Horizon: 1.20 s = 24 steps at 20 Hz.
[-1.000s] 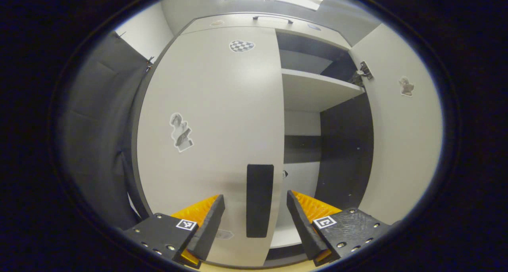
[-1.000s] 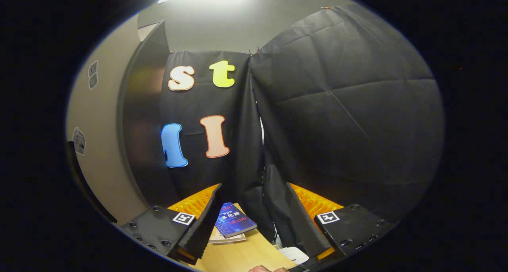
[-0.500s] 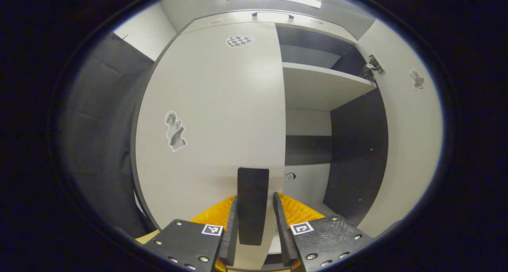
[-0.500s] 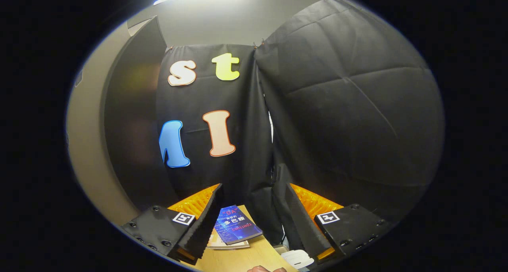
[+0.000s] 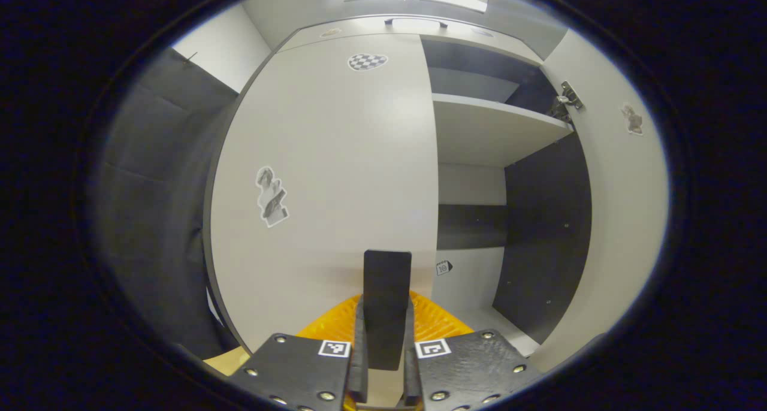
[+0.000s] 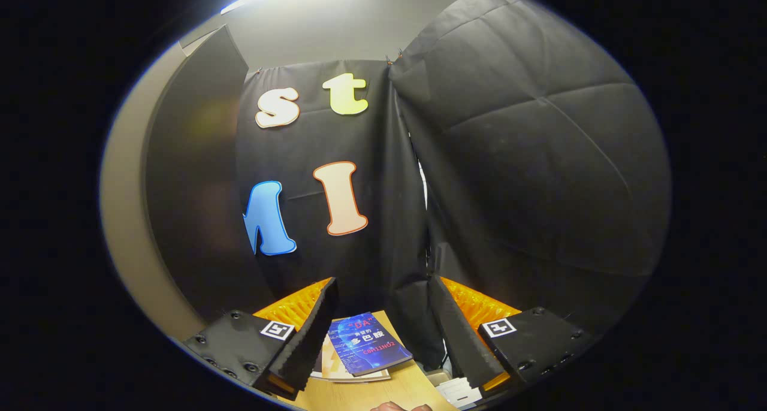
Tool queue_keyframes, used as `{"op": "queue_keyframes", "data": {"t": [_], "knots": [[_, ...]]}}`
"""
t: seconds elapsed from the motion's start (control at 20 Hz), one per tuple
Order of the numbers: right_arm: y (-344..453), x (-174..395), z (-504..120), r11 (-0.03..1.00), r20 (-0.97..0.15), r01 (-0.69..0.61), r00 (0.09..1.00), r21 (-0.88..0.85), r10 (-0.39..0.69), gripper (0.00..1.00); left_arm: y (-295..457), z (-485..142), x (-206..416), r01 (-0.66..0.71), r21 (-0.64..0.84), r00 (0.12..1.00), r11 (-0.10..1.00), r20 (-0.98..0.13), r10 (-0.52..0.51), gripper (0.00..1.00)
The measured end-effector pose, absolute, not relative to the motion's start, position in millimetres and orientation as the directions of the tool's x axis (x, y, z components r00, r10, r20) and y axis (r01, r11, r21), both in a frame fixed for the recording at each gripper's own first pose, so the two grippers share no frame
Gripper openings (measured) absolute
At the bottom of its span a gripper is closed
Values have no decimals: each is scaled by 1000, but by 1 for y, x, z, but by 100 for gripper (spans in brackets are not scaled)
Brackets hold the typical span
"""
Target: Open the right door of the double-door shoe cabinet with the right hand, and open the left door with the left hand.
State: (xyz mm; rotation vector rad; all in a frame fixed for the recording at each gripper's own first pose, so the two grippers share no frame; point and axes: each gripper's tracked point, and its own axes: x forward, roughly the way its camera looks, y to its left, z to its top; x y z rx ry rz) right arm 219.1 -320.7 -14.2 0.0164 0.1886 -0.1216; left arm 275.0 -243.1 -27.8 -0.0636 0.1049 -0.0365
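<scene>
In the left gripper view the white left door (image 5: 335, 159) of the shoe cabinet stands closed, with stickers on its face. A black upright handle (image 5: 387, 279) sits near its right edge, and my left gripper (image 5: 386, 318) is shut on it, both fingers pressing its sides. The right door (image 5: 620, 219) hangs swung open at the right, its hinge (image 5: 566, 96) showing, and it bares the inner shelf (image 5: 491, 129). My right gripper (image 6: 383, 333) is open and holds nothing; it faces the booth's black cloth, away from the cabinet.
Under the right gripper a blue book (image 6: 368, 342) lies on another book on a wooden table (image 6: 383, 393). A tall dark panel (image 6: 192, 177) rises at the left of that view. A bit of a hand (image 6: 398, 406) shows at the bottom edge.
The left gripper's fingers have come together from wide apart onto the left door's black handle. The right gripper stays open and has turned slightly.
</scene>
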Motion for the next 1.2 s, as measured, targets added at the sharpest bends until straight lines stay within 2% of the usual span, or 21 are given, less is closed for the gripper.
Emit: {"op": "queue_keyframes", "data": {"t": [0.2, 0.5, 0.8, 1.2], "knots": [[-319, 219, -19, 994, -195, 108, 975, 21, -102, 98, -244, -29, 275, 41, -48, 992, 998, -115, -46, 5], [-316, 201, -21, 994, -203, 106, 974, 18, -100, 98, -244, -31, 274, 53, -56, 991, 997, -123, -60, 6], [-321, 170, -13, 990, -187, 144, 972, 2, -141, 98, -243, -30, 266, 81, -75, 988, 994, -126, -90, 6], [-288, 125, 2, 983, -166, 176, 972, 46, -166, 98, -234, -20, 236, 195, -112, 971, 974, -120, -208, 5]]}}
